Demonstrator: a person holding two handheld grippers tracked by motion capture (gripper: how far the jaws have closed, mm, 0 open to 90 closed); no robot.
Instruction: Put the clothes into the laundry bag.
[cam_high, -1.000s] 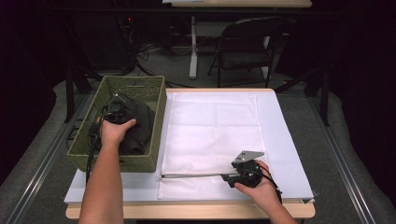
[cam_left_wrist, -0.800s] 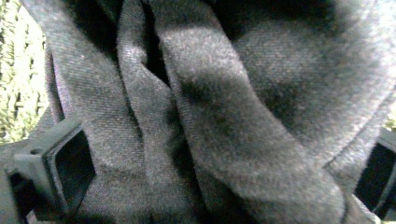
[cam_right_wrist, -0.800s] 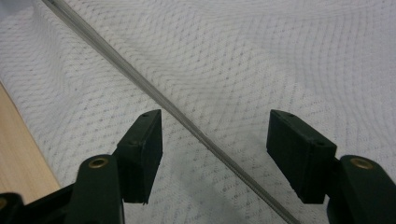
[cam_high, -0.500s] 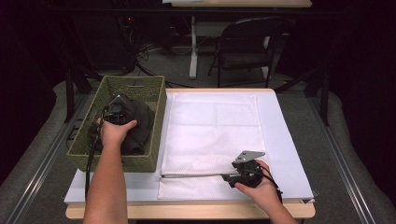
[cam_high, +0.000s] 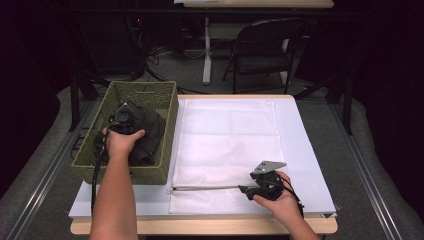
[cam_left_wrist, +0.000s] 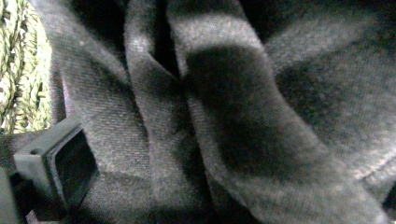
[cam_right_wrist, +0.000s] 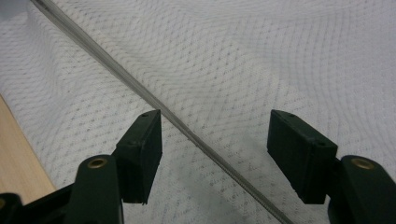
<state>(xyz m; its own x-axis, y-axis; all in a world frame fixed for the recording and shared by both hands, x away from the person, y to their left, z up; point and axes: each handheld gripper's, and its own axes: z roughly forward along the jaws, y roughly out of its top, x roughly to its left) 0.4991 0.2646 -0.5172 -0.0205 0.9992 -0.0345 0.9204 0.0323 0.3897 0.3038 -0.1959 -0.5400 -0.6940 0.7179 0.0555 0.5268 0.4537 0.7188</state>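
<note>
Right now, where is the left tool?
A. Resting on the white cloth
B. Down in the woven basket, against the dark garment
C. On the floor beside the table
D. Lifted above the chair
B: the left tool sits inside the woven basket, pressed into the dark garment.

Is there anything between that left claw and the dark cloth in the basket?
Nothing visible: the left gripper is down in the basket, with the dark cloth right against its jaw.

Folds of dark grey cloth (cam_left_wrist: 224, 121) lie close up, one black jaw pressed against them, woven basket wall (cam_left_wrist: 18, 70) at left.
</note>
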